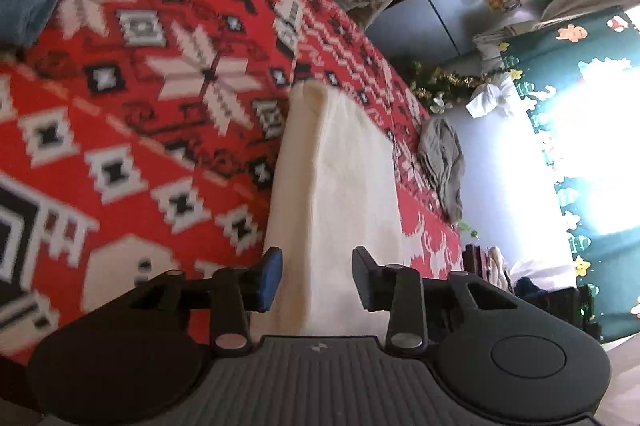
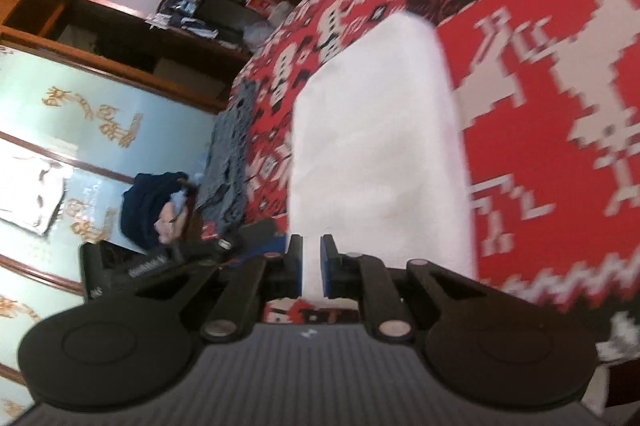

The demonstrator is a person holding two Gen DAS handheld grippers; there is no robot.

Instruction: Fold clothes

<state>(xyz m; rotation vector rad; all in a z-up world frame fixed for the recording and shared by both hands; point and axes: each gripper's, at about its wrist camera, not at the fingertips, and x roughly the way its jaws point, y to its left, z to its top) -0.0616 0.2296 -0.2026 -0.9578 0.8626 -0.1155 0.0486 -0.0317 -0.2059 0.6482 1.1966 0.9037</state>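
Cloth-wise, one cream-white folded fabric piece (image 1: 336,186) lies on the red patterned blanket (image 1: 152,130), running toward its far edge where one crumpled grey garment (image 1: 442,162) sits. The right gripper (image 2: 311,266) pinches the cream cloth's near edge between narrow jaws; the left gripper (image 1: 318,276) stands wide with nothing clamped, cloth between its fingers. Judgement: the left should grab level with the right, keeping edges square. Two grippers total.

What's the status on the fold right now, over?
Left gripper open, straddling the white cloth. Right gripper shut on the cloth's near edge. Cloth folded narrow on the red blanket. Grey garment lies beyond, clear of the work.
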